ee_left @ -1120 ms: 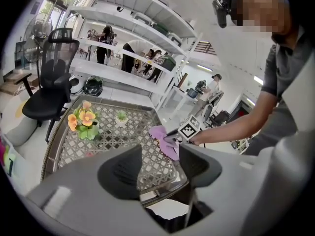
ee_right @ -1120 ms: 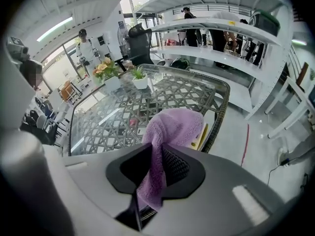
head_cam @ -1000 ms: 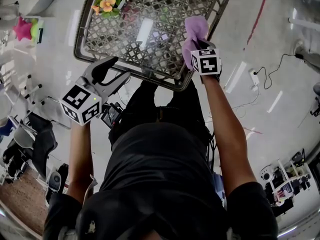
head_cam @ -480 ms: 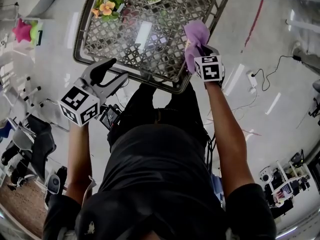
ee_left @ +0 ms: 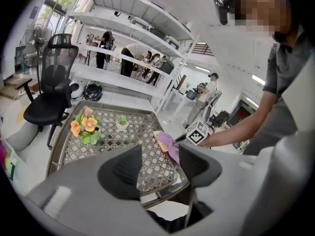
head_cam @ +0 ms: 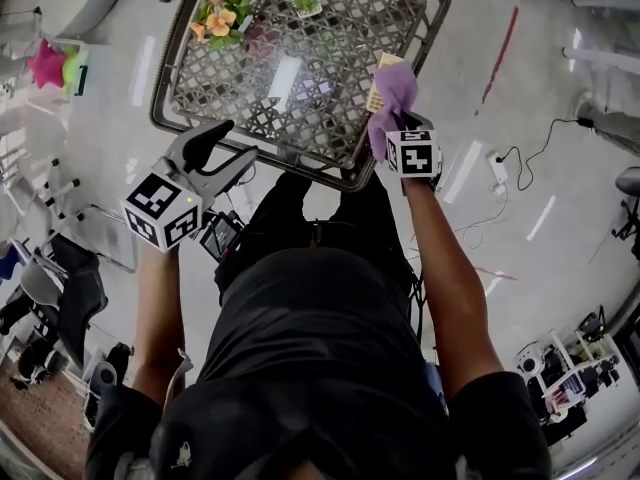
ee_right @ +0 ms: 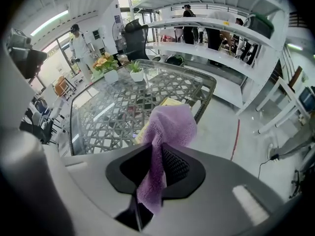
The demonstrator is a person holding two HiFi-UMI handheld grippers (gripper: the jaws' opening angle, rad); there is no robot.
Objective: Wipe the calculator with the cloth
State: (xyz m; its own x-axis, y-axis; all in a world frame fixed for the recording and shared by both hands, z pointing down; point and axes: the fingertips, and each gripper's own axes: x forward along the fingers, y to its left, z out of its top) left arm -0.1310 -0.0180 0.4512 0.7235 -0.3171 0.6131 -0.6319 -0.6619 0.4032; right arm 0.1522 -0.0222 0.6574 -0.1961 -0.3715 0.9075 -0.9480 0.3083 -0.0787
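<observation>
— At the right rim of the lattice table (head_cam: 310,118), the right gripper (ee_right: 156,168) bites shut on the purple cloth (ee_right: 166,127), which droops over the yellow calculator (head_cam: 377,95). What worries you?
— That calculator lies flat on the glass top, close to the edge, and nothing steadies it. The left gripper (ee_left: 158,167) hangs off the table's near left corner, jaws apart and empty. I reckon one hard swipe outward could skate it over the rim.
— Anything else?
— Only a thin fold is pinched. It could pull free, or the hard jaw tips could scrape the keys.
— Which way does it lie?
— Keys up, long axis running along that right rim, away from the person. Which end carries the display I cannot tell; the cloth covers much of its face.
</observation>
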